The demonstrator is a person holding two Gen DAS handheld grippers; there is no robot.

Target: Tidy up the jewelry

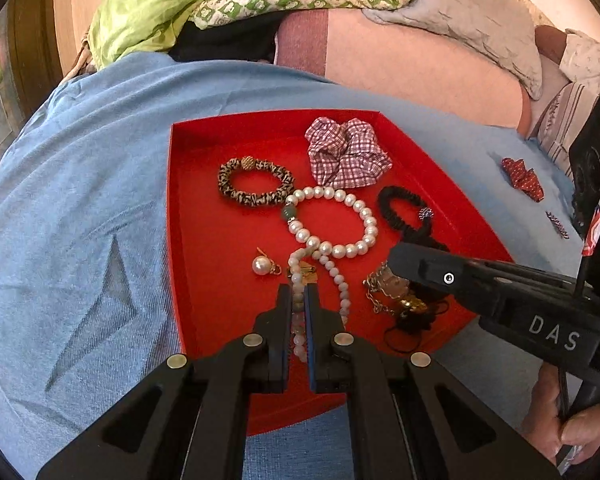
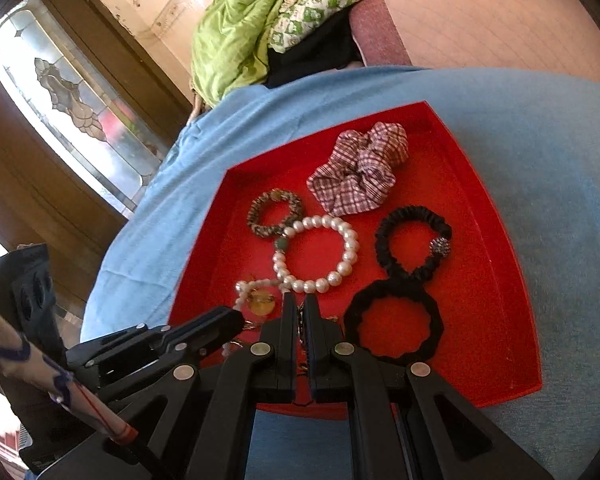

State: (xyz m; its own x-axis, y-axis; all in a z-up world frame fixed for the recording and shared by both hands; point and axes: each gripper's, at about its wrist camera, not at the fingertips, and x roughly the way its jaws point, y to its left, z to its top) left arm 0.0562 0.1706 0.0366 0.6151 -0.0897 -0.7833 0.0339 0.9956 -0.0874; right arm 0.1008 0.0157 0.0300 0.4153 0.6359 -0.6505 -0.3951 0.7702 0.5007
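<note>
At the tray's (image 1: 180, 240) near edge, the left hand-held gripper (image 1: 299, 292) is clamped on the pearl strand (image 1: 332, 266); the right hand-held gripper (image 2: 299, 303) is closed over a chain tangle (image 1: 384, 288). Beads are judged light, slippery, limp; single beads are best pinched. Scrunchies lie beyond.

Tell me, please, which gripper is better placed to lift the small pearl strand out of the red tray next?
Left. The left gripper is already shut on the small pearl strand inside the red tray, so it probably only needs to rise. The right gripper sits closed over the chain tangle beside it.
</note>
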